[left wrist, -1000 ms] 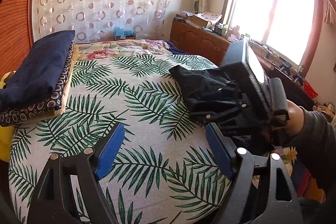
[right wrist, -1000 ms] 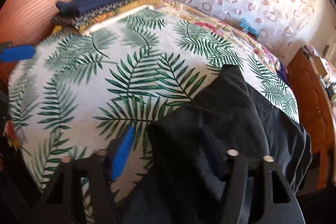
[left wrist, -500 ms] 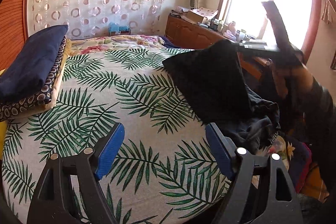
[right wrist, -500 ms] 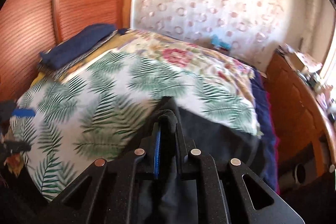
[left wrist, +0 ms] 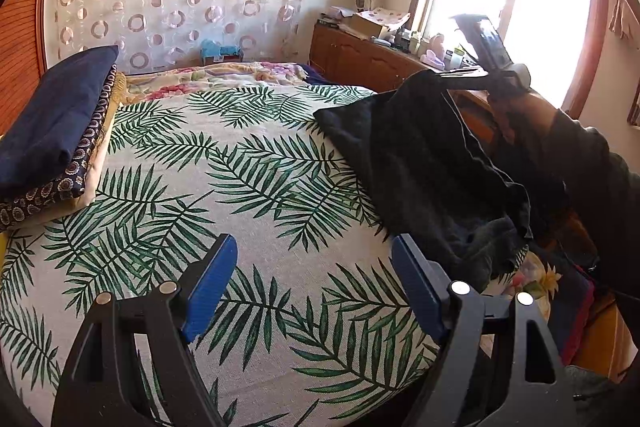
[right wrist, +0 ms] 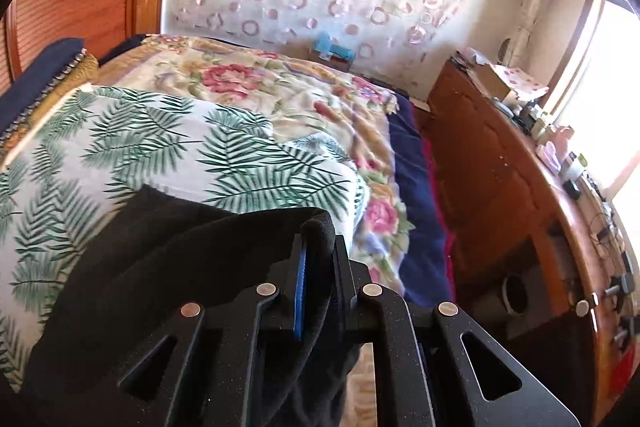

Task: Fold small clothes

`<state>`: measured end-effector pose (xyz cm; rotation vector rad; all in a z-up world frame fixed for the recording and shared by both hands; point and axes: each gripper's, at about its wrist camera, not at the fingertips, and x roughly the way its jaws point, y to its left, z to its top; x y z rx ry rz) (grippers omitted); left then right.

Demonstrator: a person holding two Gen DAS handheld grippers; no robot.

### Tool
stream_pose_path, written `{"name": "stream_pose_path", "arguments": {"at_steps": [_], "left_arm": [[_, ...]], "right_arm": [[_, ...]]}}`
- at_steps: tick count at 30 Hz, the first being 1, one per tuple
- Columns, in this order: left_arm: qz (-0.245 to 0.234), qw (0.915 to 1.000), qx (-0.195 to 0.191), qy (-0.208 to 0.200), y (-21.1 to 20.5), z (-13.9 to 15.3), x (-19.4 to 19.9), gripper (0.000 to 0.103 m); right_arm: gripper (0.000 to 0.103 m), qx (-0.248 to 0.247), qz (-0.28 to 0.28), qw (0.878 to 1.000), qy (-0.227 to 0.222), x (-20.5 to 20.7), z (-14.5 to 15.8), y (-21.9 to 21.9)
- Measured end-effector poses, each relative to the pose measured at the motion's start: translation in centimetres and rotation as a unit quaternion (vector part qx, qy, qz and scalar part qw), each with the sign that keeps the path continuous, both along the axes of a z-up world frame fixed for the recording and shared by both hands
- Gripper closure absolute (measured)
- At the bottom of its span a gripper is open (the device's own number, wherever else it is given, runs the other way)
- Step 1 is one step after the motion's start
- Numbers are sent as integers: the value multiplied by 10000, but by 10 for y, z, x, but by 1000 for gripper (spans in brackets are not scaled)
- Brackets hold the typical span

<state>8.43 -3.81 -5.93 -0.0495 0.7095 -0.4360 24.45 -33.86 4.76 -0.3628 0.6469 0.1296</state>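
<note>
A black garment (left wrist: 416, 163) lies partly on the right side of the palm-leaf bedspread (left wrist: 240, 187), one corner lifted. My right gripper (right wrist: 318, 259) is shut on an edge of the black garment (right wrist: 180, 259) and holds that corner up above the bed's right edge; the right gripper also shows in the left wrist view (left wrist: 452, 77). My left gripper (left wrist: 312, 279) is open and empty, low over the near part of the bed, to the left of the garment.
A stack of folded dark blue and patterned cloths (left wrist: 52, 131) sits at the bed's left. A floral blanket (right wrist: 280, 95) lies at the far end. A wooden dresser (right wrist: 500, 187) with clutter runs along the right under the window.
My right gripper closed on the garment's edge, lifted it up and swung to the right. My left gripper stayed open, almost still.
</note>
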Motion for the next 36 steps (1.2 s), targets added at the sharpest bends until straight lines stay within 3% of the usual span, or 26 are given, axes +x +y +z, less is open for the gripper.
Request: {"name": "stream_pose_path", "arguments": {"at_steps": [3, 5, 7, 11, 14, 24, 30, 32, 36], "left_arm": [[-28, 10000, 36, 23, -4, -2, 2, 23], [-71, 9999, 55, 47, -8, -3, 2, 23], [-116, 9999, 74, 68, -12, -4, 3, 23], [-219, 9997, 85, 87, -21, -7, 2, 23], [-272, 9996, 89, 85, -26, -7, 1, 23], [-467, 9987, 129, 130, -45, -10, 0, 23], [-593, 9979, 208, 128, -56, -11, -6, 23], [-611, 9978, 224, 116, -58, -10, -7, 23], [-629, 9977, 218, 121, -61, -9, -7, 23]], "right_arm": [[91, 18, -136, 9999, 72, 5, 2, -1], [80, 22, -346, 9994, 44, 7, 2, -2], [77, 55, -445, 9990, -82, 2, 6, -6], [76, 359, -317, 9988, -98, -25, 9, -15], [76, 670, 103, 9976, 103, -59, 5, -15], [75, 1018, 580, 9917, 526, -167, -53, -9], [76, 607, 453, 9951, 635, -184, -80, -14], [97, 688, 445, 9947, 621, -184, -78, -19], [98, 1108, 424, 9921, 410, -199, -60, -39]]}}
